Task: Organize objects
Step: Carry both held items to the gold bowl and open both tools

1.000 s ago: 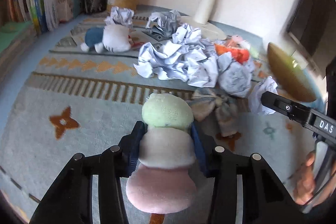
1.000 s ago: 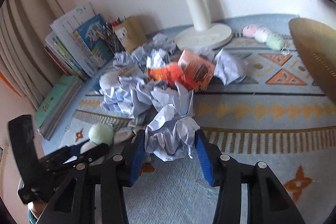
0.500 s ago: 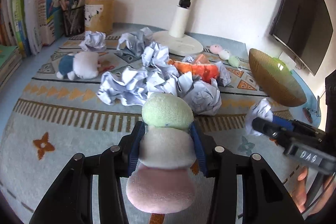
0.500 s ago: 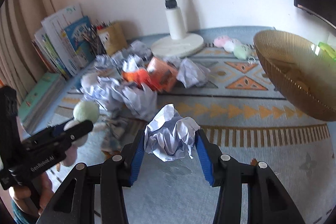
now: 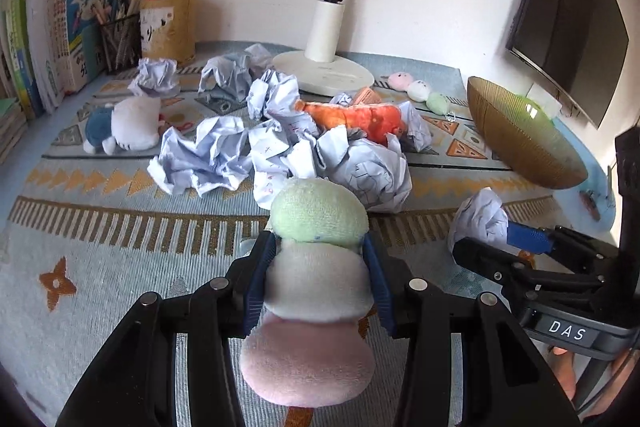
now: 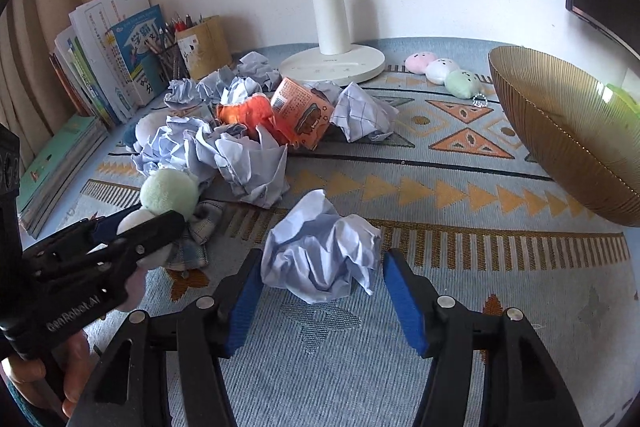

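Patterned blue mat (image 6: 460,307) over the counter, orange triangles and striped bands across it. White lamp base (image 6: 332,65) with post at the back wall, dark monitor (image 5: 568,27) at far right. Row of upright books (image 6: 108,59) at back left, flat stack of books (image 6: 56,163) in front of them. Gold ribbed bowl (image 6: 560,131) at right edge, tilted, something green in it — cannot tell what. Heap of crumpled paper balls (image 5: 280,143) mid-mat, orange plush (image 5: 360,115) and an orange carton (image 6: 302,111) mixed into the heap. Blue-and-white plush (image 5: 124,125) lying left of the heap. Yellow pen holder (image 5: 168,27) and mesh pencil cup (image 5: 120,39) side by side by the books. Three-ball plush (image 5: 316,291) — green, white, pink — clamped at its white middle by the left tool (image 5: 318,279), pads pressing both sides, held above the mat. Second three-ball plush (image 6: 440,71) resting near the lamp base, keyring at its green end. Loose paper ball (image 6: 320,251) between the pads of the right tool (image 6: 320,303), jaws opening; left pad touching or just beside it, right pad clear with a gap. Hand (image 6: 60,379) on the left tool's handle, low left in the right wrist view.
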The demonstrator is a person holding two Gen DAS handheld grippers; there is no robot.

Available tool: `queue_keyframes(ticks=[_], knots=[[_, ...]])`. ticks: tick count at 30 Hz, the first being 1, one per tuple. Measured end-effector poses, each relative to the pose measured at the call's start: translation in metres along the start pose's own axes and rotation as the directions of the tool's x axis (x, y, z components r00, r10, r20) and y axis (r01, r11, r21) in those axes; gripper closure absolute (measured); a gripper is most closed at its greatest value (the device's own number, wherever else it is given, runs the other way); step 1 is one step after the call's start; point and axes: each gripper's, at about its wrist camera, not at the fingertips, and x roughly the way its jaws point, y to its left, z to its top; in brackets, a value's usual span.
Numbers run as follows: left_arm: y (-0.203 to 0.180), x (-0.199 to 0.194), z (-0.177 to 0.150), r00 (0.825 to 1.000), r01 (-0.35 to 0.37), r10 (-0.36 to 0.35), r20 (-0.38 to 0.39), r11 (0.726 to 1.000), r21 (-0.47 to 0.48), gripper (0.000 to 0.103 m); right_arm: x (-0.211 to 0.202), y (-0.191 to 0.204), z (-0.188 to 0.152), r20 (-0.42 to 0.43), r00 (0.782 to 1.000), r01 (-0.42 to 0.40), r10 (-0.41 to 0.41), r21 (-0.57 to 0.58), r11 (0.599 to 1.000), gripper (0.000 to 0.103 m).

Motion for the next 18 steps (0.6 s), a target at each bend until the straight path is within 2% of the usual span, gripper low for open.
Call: queue_keyframes(ticks=[1,2,3,9,13,15,18], knots=[[-0.001,0.0,0.0,1.0,-0.002,0.002,0.001,1.0,0.009,0.061,0.0,0.0,0.0,0.002,1.0,0.013,-0.013,0.003,1.0,0.045],[-0.002,0.0,-0.001,1.0,-0.007,0.007,0.003,1.0,0.014,0.061,0.001,0.0,0.0,0.006,1.0,0.019,-0.019,0.006,1.0,0.057],[-0.002,-0.001,-0.001,1.0,-0.01,0.01,0.007,1.0,0.016,0.061,0.001,-0.001,0.0,0.009,1.0,0.013,-0.013,0.008,1.0,0.058],[-0.001,-0.004,-0.001,1.0,0.006,-0.007,0.026,1.0,0.01,0.061,-0.008,0.009,0.0,0.08,0.996,0.046,-0.043,-0.04,0.998,0.059],[-0.01,-0.004,-0.001,0.999,-0.032,0.03,0.03,0.998,0.049,0.061,-0.016,0.006,-0.001,0.118,0.992,0.048,-0.044,-0.028,0.998,0.059],[-0.017,-0.009,0.0,0.997,-0.066,0.063,0.047,0.996,0.065,0.061,-0.025,-0.001,-0.001,0.14,0.989,0.054,-0.056,0.017,0.998,0.059],[-0.033,-0.023,0.006,0.998,-0.01,0.005,0.065,0.998,0.069,0.061,-0.042,-0.02,-0.007,0.155,0.987,0.031,-0.044,0.085,0.996,0.059]])
